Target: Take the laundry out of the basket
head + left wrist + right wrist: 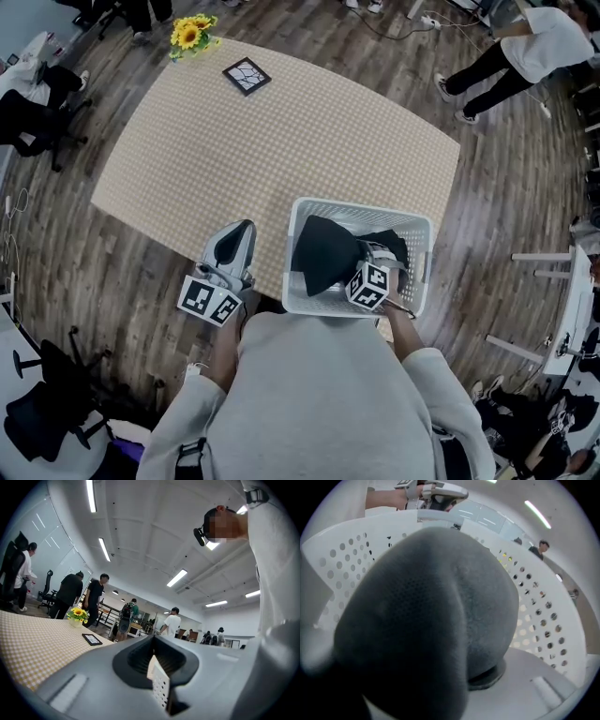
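Note:
A white perforated laundry basket [417, 225] stands at the near edge of the checked table [281, 141]. A dark garment [323, 253] lies bunched inside it. My right gripper [380, 255] reaches down into the basket and is shut on that dark garment [440, 597], which bulges out over its jaws and fills most of the right gripper view, with the basket wall [543, 606] behind. My left gripper [242, 232] hangs over the table's near edge, left of the basket and apart from it. It [157, 667] points up toward the room, shut and holding nothing.
A vase of sunflowers [190, 34] and a black framed tile [247, 75] sit at the table's far side. A person [525, 52] bends at the far right. Office chairs [37, 112] stand on the left, and white furniture [572, 309] on the right.

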The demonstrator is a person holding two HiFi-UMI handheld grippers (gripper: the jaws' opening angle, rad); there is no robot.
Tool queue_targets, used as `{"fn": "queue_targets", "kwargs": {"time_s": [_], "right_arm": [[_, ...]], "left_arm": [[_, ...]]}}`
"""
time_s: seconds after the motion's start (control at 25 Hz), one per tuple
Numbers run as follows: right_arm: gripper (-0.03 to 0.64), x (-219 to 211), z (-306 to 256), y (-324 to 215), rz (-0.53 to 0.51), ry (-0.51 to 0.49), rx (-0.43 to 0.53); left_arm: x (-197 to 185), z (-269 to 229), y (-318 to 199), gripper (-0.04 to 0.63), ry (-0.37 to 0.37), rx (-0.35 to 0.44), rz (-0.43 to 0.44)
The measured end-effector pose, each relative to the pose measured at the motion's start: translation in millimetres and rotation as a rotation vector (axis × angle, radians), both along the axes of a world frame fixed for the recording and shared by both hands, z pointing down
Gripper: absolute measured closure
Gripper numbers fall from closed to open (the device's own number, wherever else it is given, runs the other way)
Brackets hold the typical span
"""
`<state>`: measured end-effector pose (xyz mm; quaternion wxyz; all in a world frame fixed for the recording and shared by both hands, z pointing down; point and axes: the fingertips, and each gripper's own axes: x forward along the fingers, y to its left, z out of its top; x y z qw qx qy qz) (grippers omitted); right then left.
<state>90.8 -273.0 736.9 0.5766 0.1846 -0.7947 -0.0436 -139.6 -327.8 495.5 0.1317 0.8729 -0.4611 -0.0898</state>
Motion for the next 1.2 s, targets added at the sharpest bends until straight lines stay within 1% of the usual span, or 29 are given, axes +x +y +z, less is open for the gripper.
{"fn": "queue_targets", "kwargs": {"time_s": [0.16,0.24,0.32,0.4,0.48,0.64,0.72,0.76,0.88,1.0,1.08,1.2], "right_arm": [[0.443,0,-35,-18,0.033,-0.018,0.205],[0.443,1,-52,-21,0.063,-0.044,0.259],[0.443,3,-73,-22,0.113,-0.104,0.285],[0.443,4,-94,-26,0.183,-0.192,0.298],[0.442,7,-113,-31,0.278,-0.316,0.298],[0.442,15,-157,-40,0.475,-0.663,0.269],[0.44,18,-183,-42,0.52,-0.816,0.267],[0.44,20,-195,-42,0.529,-0.869,0.274],[0.44,30,-223,-41,0.536,-0.964,0.311],[0.44,44,-230,-40,0.541,-1.007,0.34],[0.44,53,-225,-33,0.554,-1.036,0.331],[0.439,61,-220,-12,0.581,-1.104,0.298]], "left_arm": [[5,0,-1,0.584,-0.004,0.001,0.015],[9,-2,0,0.584,-0.006,0.005,0.024],[12,-7,2,0.584,-0.009,0.012,0.029],[12,-11,1,0.584,-0.011,0.017,0.03],[14,-13,2,0.584,-0.013,0.021,0.033],[24,-18,3,0.584,-0.016,0.037,0.055],[29,-23,4,0.584,-0.019,0.048,0.067],[32,-25,5,0.584,-0.021,0.053,0.071],[43,-32,10,0.584,-0.033,0.07,0.085],[61,-36,15,0.584,-0.055,0.085,0.097],[72,-35,22,0.584,-0.074,0.08,0.098],[79,-29,45,0.584,-0.101,0.05,0.096]]}}
